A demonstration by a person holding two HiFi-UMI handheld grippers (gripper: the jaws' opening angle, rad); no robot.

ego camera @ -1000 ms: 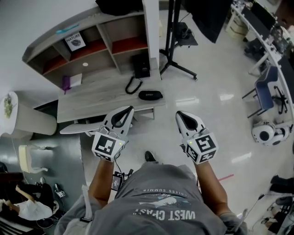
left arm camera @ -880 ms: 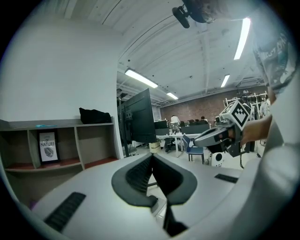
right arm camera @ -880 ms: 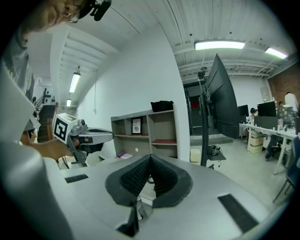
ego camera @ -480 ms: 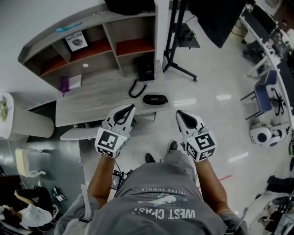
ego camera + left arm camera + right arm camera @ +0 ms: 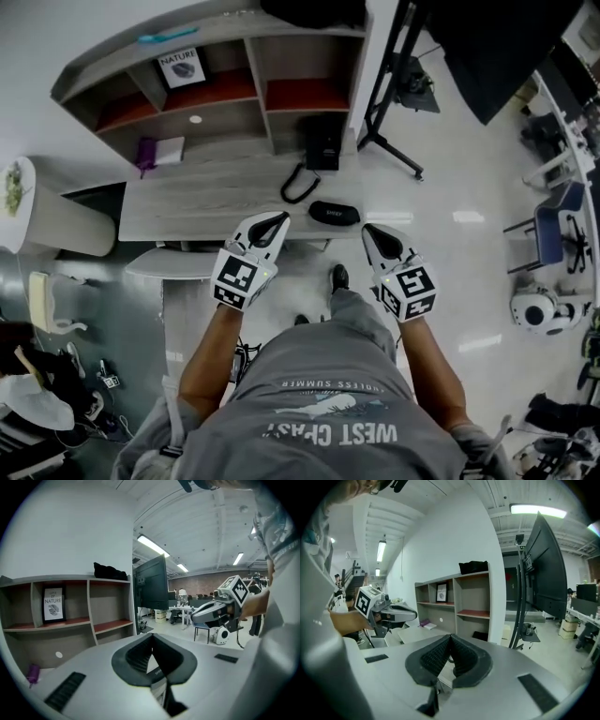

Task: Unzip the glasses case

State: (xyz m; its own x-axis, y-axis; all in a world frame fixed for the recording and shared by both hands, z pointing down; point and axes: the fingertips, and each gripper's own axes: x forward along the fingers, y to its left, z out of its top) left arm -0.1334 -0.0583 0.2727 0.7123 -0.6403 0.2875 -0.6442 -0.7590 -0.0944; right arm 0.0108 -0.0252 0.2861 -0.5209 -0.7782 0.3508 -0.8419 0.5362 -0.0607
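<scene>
The black glasses case [image 5: 334, 213] lies zipped near the desk's front right corner in the head view. My left gripper [image 5: 279, 217] hovers over the desk's front edge, just left of the case and apart from it, jaws shut with nothing between them. My right gripper [image 5: 367, 230] is off the desk's right front corner, a little nearer than the case, also shut and empty. In the left gripper view the pads [image 5: 151, 639] meet at the tip, and the right gripper [image 5: 213, 612] shows beyond. In the right gripper view the left gripper [image 5: 389, 613] is visible at the left.
The grey desk [image 5: 206, 202] carries a black phone [image 5: 321, 150] with a coiled cord behind the case and a purple item [image 5: 145, 153] at the left. Shelves [image 5: 225, 89] rise behind it. A black stand [image 5: 389, 112] and a blue chair [image 5: 562, 230] stand to the right.
Both grippers have advanced toward the desk and now sit on either side of the case. The person has stepped closer. Both pairs of jaws stayed shut.
</scene>
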